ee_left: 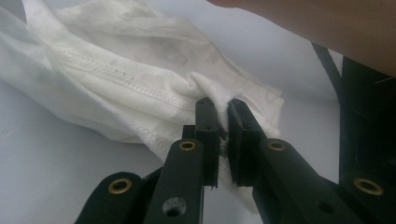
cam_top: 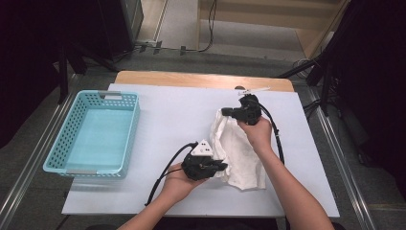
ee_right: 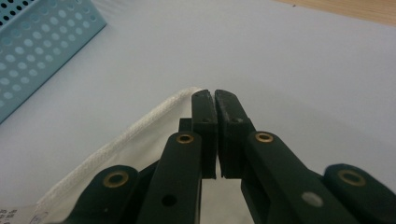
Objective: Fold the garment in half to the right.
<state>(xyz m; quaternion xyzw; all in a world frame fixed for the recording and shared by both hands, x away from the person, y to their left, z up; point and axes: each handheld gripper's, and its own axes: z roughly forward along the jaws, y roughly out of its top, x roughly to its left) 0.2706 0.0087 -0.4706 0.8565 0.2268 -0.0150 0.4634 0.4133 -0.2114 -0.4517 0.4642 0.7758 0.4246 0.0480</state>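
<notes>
The left gripper (ee_left: 223,112) has its two black jaws pressed together on a fold of a white cloth (ee_left: 140,79), and a tuft of the fabric pokes up between the pads. In the high view this left gripper (cam_top: 221,165) sits at the near left edge of the white cloth (cam_top: 239,153), held by the person's left hand (cam_top: 179,182), with a grey three-cornered plate on top of it.

The right gripper (ee_right: 215,100) also has its jaws squeezed together, pinching a corner of the cloth by its stitched hem (ee_right: 140,126). From above, the right gripper (cam_top: 225,113) is at the far corner of the cloth, held by the right hand (cam_top: 258,132).

The cloth lies crumpled between the two grippers, stretched from the far corner to the near edge, resting on a pale sheet (cam_top: 167,120) that covers the wooden table (cam_top: 191,79). A light blue perforated basket (cam_top: 62,143) stands well apart at the left side of the sheet
</notes>
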